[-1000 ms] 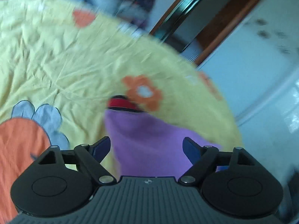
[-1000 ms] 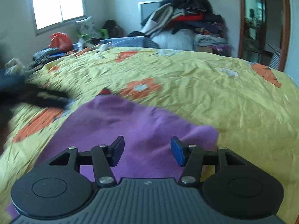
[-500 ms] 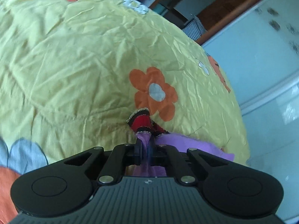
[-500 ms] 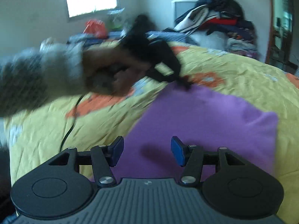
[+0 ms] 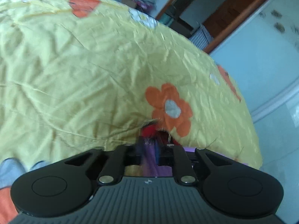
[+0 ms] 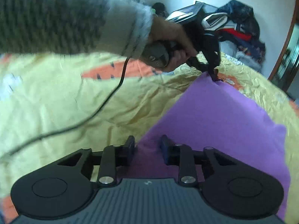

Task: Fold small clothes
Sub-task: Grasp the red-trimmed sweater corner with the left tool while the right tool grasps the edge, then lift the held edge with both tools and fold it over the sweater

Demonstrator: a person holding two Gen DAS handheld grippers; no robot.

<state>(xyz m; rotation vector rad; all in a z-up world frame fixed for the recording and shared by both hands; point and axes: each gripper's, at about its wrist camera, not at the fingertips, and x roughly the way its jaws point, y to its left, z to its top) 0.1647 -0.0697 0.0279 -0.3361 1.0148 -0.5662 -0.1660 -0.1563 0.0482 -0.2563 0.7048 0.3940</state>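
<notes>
A purple garment (image 6: 214, 123) lies spread on the yellow flowered bedspread (image 6: 56, 97). In the right wrist view my left gripper (image 6: 214, 74), held by a hand (image 6: 168, 37) in a grey knit sleeve, pinches the garment's far corner. Its own view shows its jaws (image 5: 149, 149) opening slightly, with purple cloth (image 5: 149, 160) still bunched between the pads and a red trim (image 5: 149, 131) poking out ahead. My right gripper (image 6: 147, 145) sits over the near left corner. Its jaws are closing, the cloth edge lies between them, and the pads do not press on it.
A black cable (image 6: 104, 102) trails from the left gripper across the bedspread. A pile of clothes (image 6: 237, 31) is stacked against the far wall. A wooden door frame (image 5: 224, 9) and white panels (image 5: 261, 59) stand past the bed's right edge.
My left gripper went from wide open to clamped on the garment's red-trimmed corner. My right gripper slid left to the near corner and its jaws narrowed. The left hand came into the right view.
</notes>
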